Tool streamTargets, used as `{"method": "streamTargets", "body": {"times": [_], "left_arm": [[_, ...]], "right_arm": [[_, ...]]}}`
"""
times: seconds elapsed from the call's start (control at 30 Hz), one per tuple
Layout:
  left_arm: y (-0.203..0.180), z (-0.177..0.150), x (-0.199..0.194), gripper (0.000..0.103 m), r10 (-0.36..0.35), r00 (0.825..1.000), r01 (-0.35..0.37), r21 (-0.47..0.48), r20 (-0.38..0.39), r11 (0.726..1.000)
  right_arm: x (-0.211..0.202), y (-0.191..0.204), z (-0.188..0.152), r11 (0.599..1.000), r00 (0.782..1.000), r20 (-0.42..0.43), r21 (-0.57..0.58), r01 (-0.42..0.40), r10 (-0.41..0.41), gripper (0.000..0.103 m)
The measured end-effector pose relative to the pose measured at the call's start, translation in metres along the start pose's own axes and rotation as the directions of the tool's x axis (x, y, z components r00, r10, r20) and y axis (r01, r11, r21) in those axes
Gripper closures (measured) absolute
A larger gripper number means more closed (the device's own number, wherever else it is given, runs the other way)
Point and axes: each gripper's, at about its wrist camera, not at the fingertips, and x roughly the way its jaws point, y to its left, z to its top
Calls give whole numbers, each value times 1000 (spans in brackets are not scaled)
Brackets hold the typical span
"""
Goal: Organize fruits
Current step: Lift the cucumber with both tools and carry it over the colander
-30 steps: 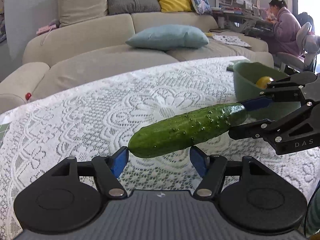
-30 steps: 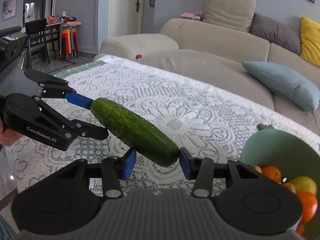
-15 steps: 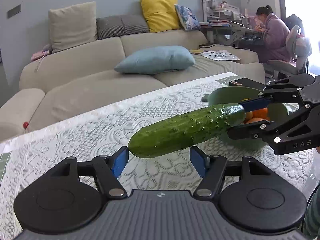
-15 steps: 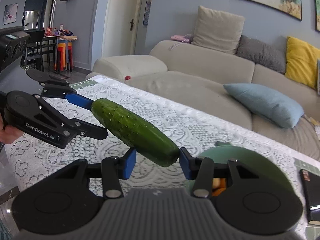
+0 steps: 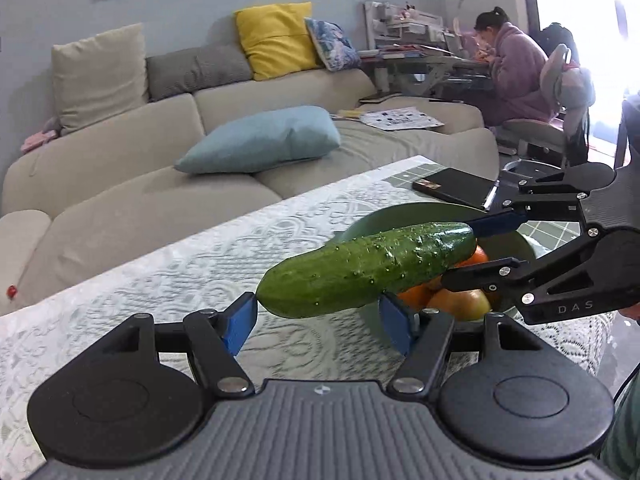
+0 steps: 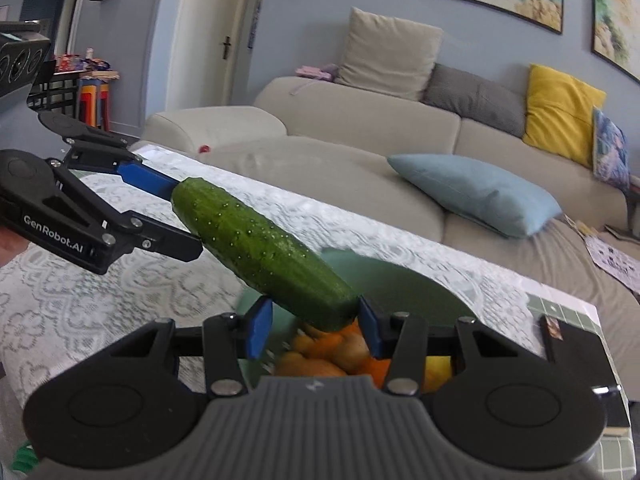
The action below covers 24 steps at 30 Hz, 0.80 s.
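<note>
A bumpy green cucumber (image 5: 368, 268) hangs in the air, carried by both grippers. In the left wrist view its near end lies slantwise between the blue pads of my left gripper (image 5: 318, 316), which is shut on it. My right gripper (image 5: 460, 254) clamps the far end. The right wrist view shows the same cucumber (image 6: 264, 248), with my right gripper (image 6: 314, 326) on its near end and my left gripper (image 6: 188, 220) on the other. Under the cucumber sits a green bowl (image 5: 400, 214) holding oranges (image 5: 478, 257) and other fruit (image 6: 320, 364), blurred in the right wrist view.
A white lace cloth (image 5: 160, 280) covers the table. A black book-like item (image 5: 456, 190) lies near the table's far right corner, just behind the bowl. Behind the table stands a beige sofa with a blue cushion (image 5: 260, 140). A person (image 5: 516, 64) sits at a desk far right.
Both grippers have carried the cucumber together to the right and slightly up. The bowl, earlier off to the right, now lies beneath the cucumber. The grip looks unchanged.
</note>
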Motion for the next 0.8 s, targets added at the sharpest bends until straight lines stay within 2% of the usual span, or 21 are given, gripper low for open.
{"method": "streamTargets", "body": {"times": [0.33, 0.53, 0.7, 0.8], "left_arm": [[-21, 2, 34, 26, -34, 999, 34, 2, -42, 999], [-18, 3, 37, 25, -50, 997, 49, -28, -51, 998], [-18, 4, 40, 26, -46, 997, 43, -55, -62, 998], [-18, 4, 42, 26, -44, 997, 40, -63, -67, 997]], "right_arm": [[7, -26, -16, 998, 995, -91, 31, 45, -42, 58], [6, -31, -14, 997, 994, -104, 64, 53, -46, 57], [5, -36, -12, 988, 993, -112, 139, 62, -46, 57], [5, -39, -10, 980, 991, -107, 170, 99, -82, 51]]}}
